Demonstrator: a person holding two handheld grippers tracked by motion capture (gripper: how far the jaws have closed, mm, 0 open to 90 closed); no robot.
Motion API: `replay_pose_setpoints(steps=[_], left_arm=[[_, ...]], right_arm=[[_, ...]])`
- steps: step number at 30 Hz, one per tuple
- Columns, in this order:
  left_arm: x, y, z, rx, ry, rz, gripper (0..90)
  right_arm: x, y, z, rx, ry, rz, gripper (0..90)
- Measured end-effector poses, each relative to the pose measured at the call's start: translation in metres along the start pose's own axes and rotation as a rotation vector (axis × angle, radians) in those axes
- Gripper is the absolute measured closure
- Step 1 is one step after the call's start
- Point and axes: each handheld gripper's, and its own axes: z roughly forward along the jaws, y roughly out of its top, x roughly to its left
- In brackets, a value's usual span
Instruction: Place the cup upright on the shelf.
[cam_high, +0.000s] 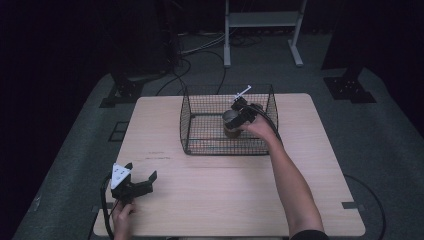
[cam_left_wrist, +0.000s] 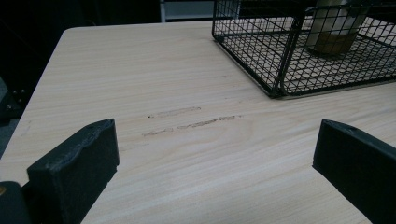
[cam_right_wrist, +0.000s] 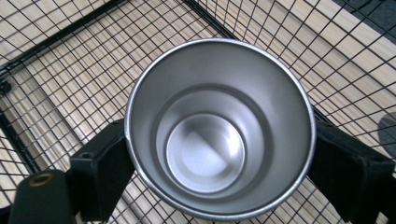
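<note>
Right gripper (cam_right_wrist: 212, 182) has its two black jaws pressed against opposite sides of a steel cup (cam_right_wrist: 217, 128), which I see from straight above in the right gripper view, its mouth open and nothing in it. In the high view that gripper (cam_high: 239, 116) sits right of centre in the frame, inside the wire basket (cam_high: 200, 149), with the cup (cam_high: 230, 123) upright near the basket's right half. I judge the job about done on the carrying side: the cup is in the basket and close to its floor, though I cannot tell whether it is touching the mesh. What I think is left is letting go and drawing the hand back out. Left gripper (cam_high: 134, 181) rests at the lower left of the high view with its jaws spread and nothing between them; its own view looks over bare table (cam_left_wrist: 154, 70) toward the basket (cam_left_wrist: 280, 70) at upper right. The cup is brushed metal, round, stepped narrower toward its base; the basket is thin black wire in square mesh; the table is pale wood grain with a few scuffs.
</note>
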Motion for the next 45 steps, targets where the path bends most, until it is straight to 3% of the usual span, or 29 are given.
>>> replay_pose_setpoints(steps=[7, 25, 34, 39, 45], left_arm=[[0.000, 0.000, 0.000, 0.000, 0.000, -0.001, 0.0], [0.000, 0.000, 0.000, -0.001, 0.004, -0.006, 0.0], [0.000, 0.000, 0.001, 0.000, 0.003, -0.004, 0.0], [0.000, 0.000, 0.002, 0.002, 0.000, -0.003, 0.0], [-0.002, 0.000, 0.001, 0.002, -0.002, 0.007, 0.0]], right_arm=[[-0.001, 0.000, -0.001, -0.007, -0.004, -0.001, 12.2], [-0.004, 0.006, -0.021, -0.096, 0.003, 0.024, 8.6], [-0.005, 0.000, -0.046, -0.159, 0.061, 0.046, 10.2], [-0.002, -0.003, -0.054, -0.160, 0.081, 0.053, 10.2], [0.012, -0.013, -0.069, -0.170, 0.117, 0.034, 10.2]])
